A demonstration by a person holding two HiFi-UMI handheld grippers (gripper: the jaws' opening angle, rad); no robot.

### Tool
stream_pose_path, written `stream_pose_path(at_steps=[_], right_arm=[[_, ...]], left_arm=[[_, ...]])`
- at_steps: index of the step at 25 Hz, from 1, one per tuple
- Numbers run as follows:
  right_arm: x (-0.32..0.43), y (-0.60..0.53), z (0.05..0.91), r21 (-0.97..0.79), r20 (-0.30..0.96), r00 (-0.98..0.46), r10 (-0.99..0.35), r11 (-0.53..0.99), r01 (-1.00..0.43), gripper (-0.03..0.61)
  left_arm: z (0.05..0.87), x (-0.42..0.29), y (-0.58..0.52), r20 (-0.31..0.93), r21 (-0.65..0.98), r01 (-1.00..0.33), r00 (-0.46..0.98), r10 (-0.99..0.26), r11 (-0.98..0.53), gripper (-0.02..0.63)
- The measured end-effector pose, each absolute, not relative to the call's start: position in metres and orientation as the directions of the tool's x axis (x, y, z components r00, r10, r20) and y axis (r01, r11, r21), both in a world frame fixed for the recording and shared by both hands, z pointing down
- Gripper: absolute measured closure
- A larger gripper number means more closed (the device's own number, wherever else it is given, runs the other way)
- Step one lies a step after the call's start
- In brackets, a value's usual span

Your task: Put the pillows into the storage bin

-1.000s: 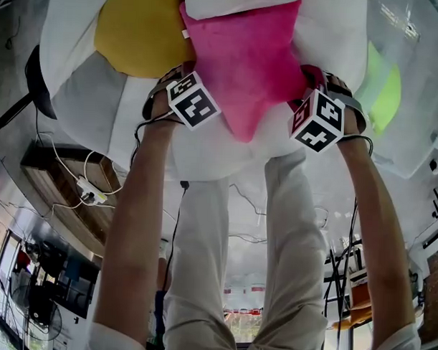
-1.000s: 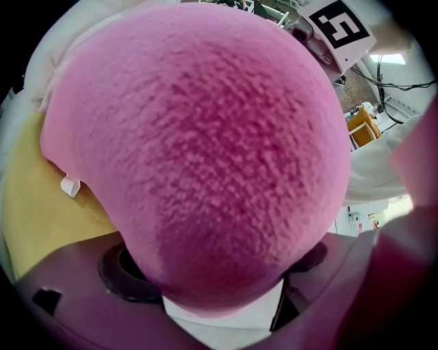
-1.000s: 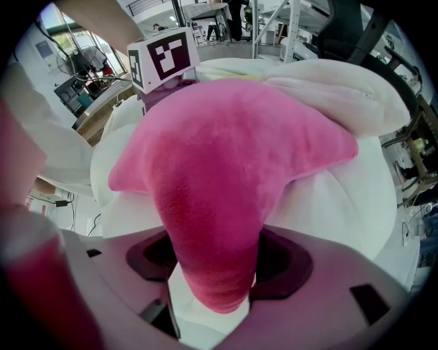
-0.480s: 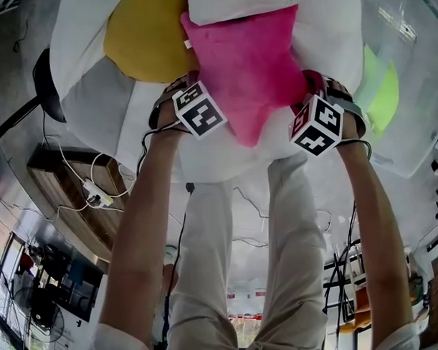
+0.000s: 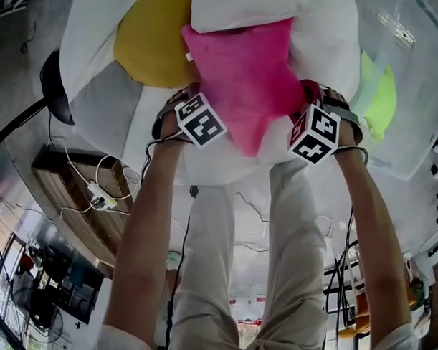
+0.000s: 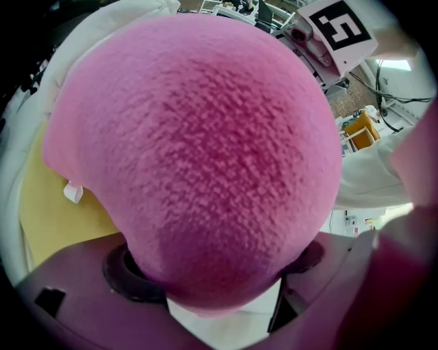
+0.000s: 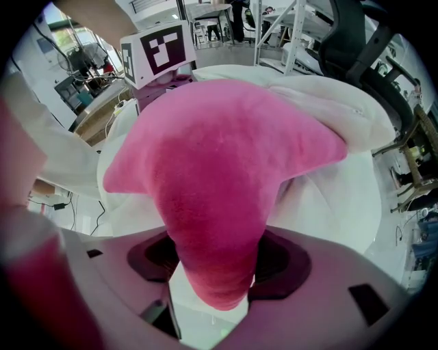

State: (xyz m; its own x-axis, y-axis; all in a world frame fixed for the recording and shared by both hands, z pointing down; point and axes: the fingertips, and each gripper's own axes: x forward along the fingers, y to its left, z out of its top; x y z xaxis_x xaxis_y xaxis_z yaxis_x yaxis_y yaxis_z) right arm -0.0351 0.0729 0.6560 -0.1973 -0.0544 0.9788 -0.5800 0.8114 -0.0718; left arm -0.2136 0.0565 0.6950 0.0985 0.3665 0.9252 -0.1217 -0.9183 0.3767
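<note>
I held the pink pillow [image 5: 244, 71] with both of my grippers. My left gripper [image 6: 219, 290] squeezed one fat, fuzzy end of it. The pillow puffed out big and round between the two jaws and filled nearly all of the left gripper view. My right gripper [image 7: 215, 273] squeezed another end, a long, thin corner that hung down between its jaws. Both grippers were closed on the soft pillow, so it bulged around them.

In the head view, the pink pillow sat between the two marker cubes, out in front of my arms. It lay on top of a big white cushion [image 5: 99, 109]. A yellow pillow [image 5: 152, 43] was just beside it on the left, touching it. A white pillow [image 5: 239, 10] lay over the far edge of the pink one.

The storage bin [image 5: 412, 91] was clear plastic and stood on the right, near my right gripper. A green thing [image 5: 379, 97] showed through its wall, but I could not tell what it was. The pink pillow was not in the bin. It was beside it, over the white cushion.

My bare arms reached forward, and my legs in pale trousers showed between them.
</note>
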Motion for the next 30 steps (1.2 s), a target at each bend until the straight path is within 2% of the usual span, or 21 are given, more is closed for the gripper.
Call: stream_pose_path(at_steps=[30], right_arm=[[-0.05, 0.132, 0.59, -0.096, 0.977, -0.208, -0.038, 0.795, -0.599, 0.268]], left_arm=[[0.627, -0.229, 0.109, 0.918, 0.397, -0.09, 0.063, 0.392, -0.914, 0.12]])
